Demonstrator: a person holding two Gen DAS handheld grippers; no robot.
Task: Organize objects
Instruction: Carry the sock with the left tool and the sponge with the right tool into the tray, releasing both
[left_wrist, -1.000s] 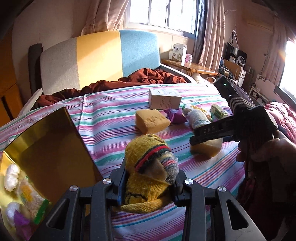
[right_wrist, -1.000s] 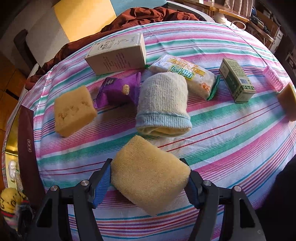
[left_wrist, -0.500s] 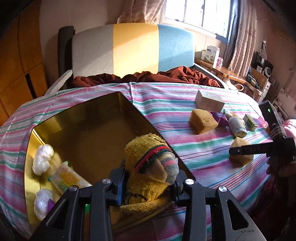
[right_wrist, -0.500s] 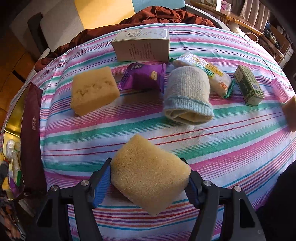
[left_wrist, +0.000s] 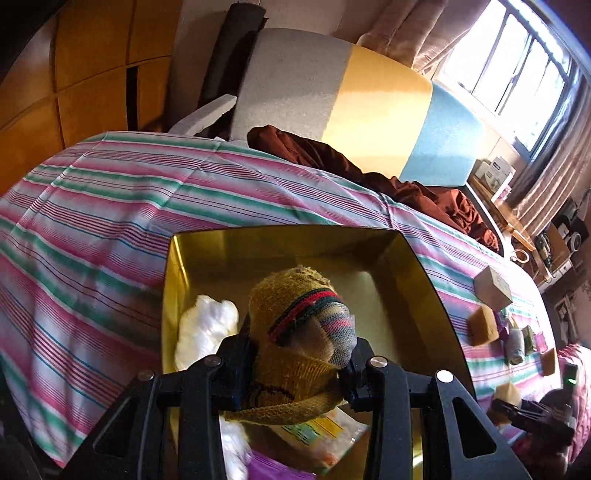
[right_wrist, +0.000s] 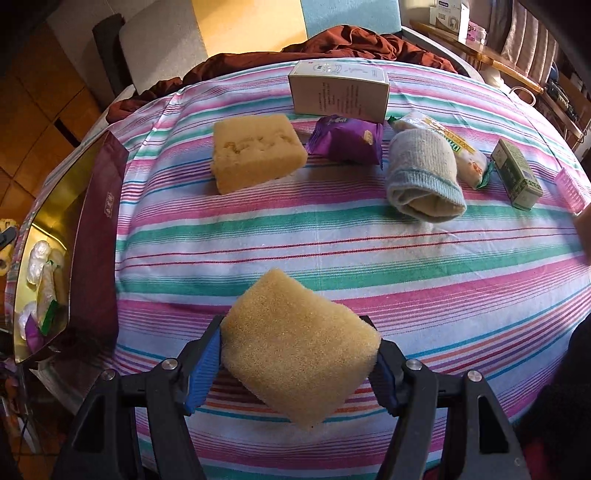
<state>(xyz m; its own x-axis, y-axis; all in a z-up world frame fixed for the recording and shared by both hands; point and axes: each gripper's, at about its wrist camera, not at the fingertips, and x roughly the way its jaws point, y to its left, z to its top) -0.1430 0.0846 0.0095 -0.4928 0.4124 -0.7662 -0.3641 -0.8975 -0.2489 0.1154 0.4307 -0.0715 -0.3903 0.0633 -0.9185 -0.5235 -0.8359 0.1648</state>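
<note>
Left claw (left_wrist: 295, 365) clamps sock (left_wrist: 299, 332) (over box (left_wrist: 424, 273)); right claw (right_wrist: 295, 363) sponge (right_wrist: 299, 350).

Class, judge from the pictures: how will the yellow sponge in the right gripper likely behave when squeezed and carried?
The sponge, porous, is probably light and soft. Its rough surface likely resists slipping from the right gripper. Blocky, it should not roll.

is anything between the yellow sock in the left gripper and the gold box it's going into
Nothing visible blocks it. The left gripper holds the yellow sock above the open gold box; a white wad and snack packet lie inside, leaving bare floor behind.
</note>
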